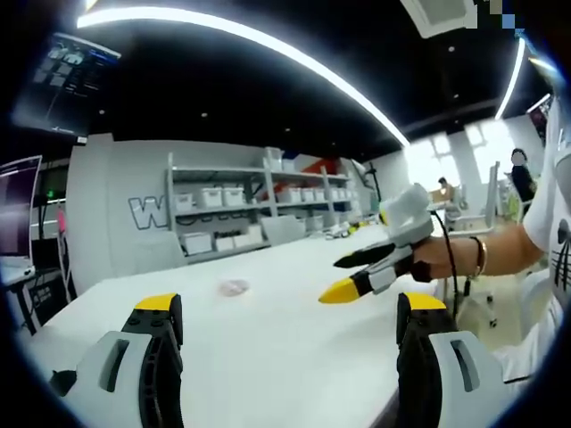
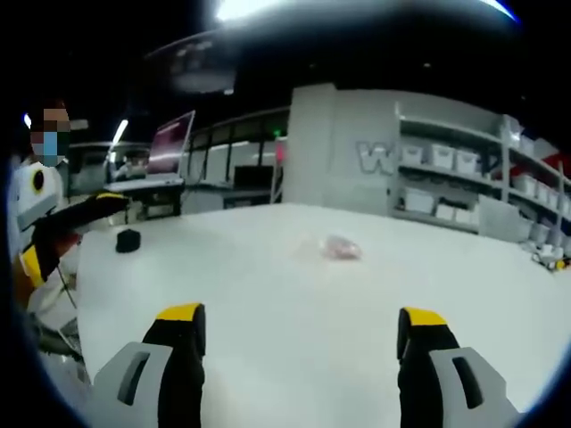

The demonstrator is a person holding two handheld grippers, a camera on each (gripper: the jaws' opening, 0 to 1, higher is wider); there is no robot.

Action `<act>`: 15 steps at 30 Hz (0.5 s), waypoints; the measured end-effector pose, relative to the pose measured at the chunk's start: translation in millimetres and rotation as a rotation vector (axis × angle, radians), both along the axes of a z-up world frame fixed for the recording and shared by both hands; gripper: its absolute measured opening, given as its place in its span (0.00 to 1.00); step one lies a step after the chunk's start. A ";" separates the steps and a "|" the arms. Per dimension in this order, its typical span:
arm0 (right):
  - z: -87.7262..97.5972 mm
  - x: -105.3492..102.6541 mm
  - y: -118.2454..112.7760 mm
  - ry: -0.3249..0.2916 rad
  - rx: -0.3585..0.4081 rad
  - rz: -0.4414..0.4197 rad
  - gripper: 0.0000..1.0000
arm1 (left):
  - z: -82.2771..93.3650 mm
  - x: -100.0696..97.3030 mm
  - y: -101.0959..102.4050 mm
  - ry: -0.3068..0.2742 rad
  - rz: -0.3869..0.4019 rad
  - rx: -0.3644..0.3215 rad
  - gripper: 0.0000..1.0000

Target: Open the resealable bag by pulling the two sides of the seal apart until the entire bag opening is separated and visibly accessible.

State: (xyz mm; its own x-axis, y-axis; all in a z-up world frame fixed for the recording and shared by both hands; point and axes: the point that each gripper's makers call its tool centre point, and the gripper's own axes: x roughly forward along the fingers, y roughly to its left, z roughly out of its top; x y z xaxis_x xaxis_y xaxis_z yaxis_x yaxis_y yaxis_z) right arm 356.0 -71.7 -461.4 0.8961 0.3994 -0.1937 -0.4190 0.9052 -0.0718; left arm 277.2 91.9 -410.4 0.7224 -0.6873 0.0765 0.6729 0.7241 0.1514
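A small clear resealable bag (image 1: pixel 235 286) with something pinkish inside lies flat on the white table (image 1: pixel 268 357), well ahead of my left gripper (image 1: pixel 290 308), which is open with nothing between its jaws. In the right gripper view the same bag (image 2: pixel 339 248) rests farther out on the table (image 2: pixel 294 339), beyond my open right gripper (image 2: pixel 299 319). The right gripper (image 1: pixel 343 275) also comes into the left gripper view from the right, held by a hand, its yellow-tipped jaws apart above the table. The left gripper (image 2: pixel 103 203) appears at the left edge of the right gripper view.
A small black object (image 2: pixel 128 240) sits near the table's left side. Shelving with white bins (image 1: pixel 254 209) stands behind the table against a grey wall. Monitors (image 2: pixel 174 143) and desks lie to the left. A person (image 1: pixel 520 174) stands at the far right.
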 end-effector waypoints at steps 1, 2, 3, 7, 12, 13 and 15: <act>-0.2 0.1 -0.9 0.000 0.003 -0.002 0.90 | -0.2 0.6 0.3 0.000 0.001 -0.004 0.99; -0.4 -0.6 -1.0 0.000 0.003 -0.003 0.90 | -0.3 1.1 0.7 0.000 0.003 -0.007 0.99; -1.0 -1.1 -1.5 0.002 0.004 -0.005 0.90 | -0.1 1.5 0.8 -0.001 0.003 -0.011 0.99; -2.2 -3.5 -2.9 0.004 0.009 -0.009 0.90 | 1.4 2.7 2.5 -0.007 0.007 -0.019 0.99; -3.0 -10.6 -1.7 0.000 0.024 -0.010 0.90 | -0.5 6.1 7.0 -0.006 0.018 -0.025 0.99; -3.1 -11.9 -1.5 -0.001 0.028 -0.010 0.89 | -1.4 7.0 7.9 -0.003 0.022 -0.026 0.99; -3.4 -14.1 -1.4 -0.003 0.035 -0.010 0.89 | -2.8 7.9 9.5 0.001 0.026 -0.027 0.99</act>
